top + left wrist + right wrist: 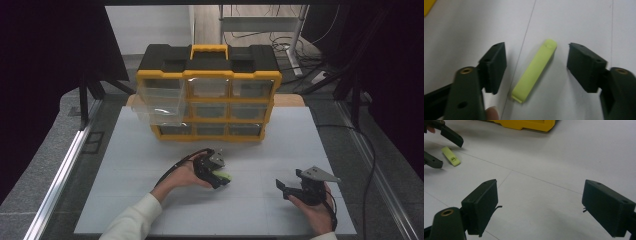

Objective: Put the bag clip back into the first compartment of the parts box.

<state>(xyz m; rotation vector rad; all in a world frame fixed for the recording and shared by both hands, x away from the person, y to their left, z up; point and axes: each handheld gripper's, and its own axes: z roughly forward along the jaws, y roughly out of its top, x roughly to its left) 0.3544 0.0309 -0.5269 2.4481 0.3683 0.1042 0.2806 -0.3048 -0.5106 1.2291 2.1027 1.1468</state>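
White table (150, 165), dark room; left claw (536, 67) released around green clip (534, 71); right claw (540, 207) released.

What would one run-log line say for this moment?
left gripper: open around green bar, not touching | right gripper: open, nothing between | organizer: one drawer out

In the high view the left gripper (223, 176) covers most of the yellow-green clip (224, 175), leaving a sliver showing. The drawer organiser (524, 125) is cut off by the top edge in the right gripper view. Its drawers' contents are too dim to make out.
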